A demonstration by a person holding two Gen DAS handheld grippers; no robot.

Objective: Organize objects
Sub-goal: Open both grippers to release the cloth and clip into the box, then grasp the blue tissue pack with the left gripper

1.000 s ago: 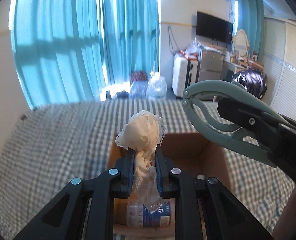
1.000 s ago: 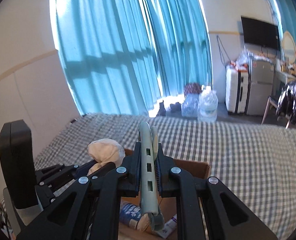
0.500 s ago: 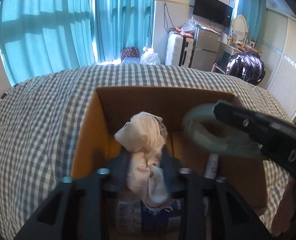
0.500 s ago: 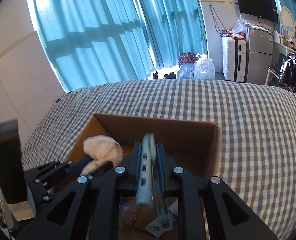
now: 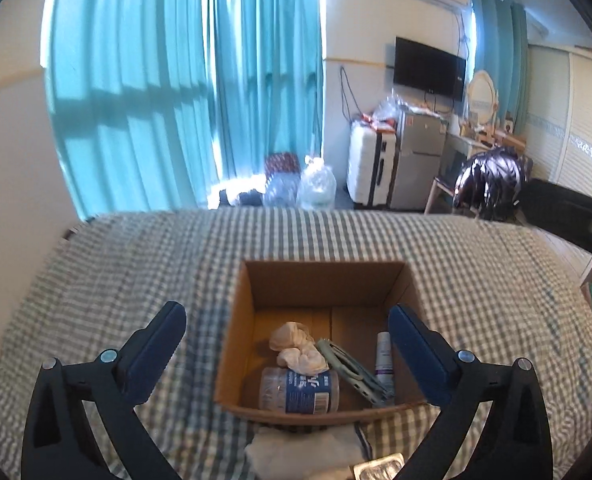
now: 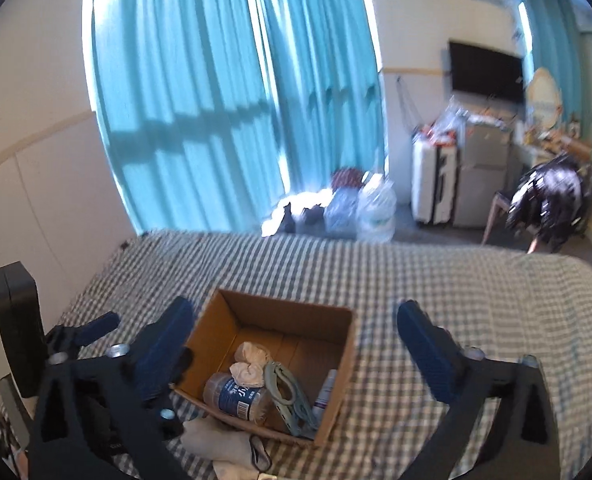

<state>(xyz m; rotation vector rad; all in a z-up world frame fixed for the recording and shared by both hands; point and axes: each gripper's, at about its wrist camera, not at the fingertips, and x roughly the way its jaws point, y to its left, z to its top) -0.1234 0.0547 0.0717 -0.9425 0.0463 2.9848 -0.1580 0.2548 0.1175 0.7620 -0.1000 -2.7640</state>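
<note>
An open cardboard box (image 5: 240,320) (image 6: 346,344) sits on the checked bed cover. Inside lie a cream cloth bundle (image 5: 296,350) (image 6: 250,364), a grey-green clamp (image 5: 352,372) (image 6: 286,394), a clear bottle with a blue label (image 5: 298,390) (image 6: 234,394) and a small white tube (image 5: 383,358) (image 6: 325,392). My left gripper (image 5: 288,344) is open and empty above the box's near side. My right gripper (image 6: 296,344) is open and empty, above and behind the box. The left gripper also shows at the left of the right wrist view (image 6: 92,332).
White cloth (image 5: 300,452) (image 6: 216,440) and a foil packet (image 5: 380,470) lie on the bed in front of the box. The checked bed (image 5: 116,280) stretches all round. Beyond it stand teal curtains, water bottles, a suitcase, a small fridge and a chair.
Both grippers have opened and pulled back upward. The cloth bundle and the grey-green clamp have left the jaws and now lie in the box.
</note>
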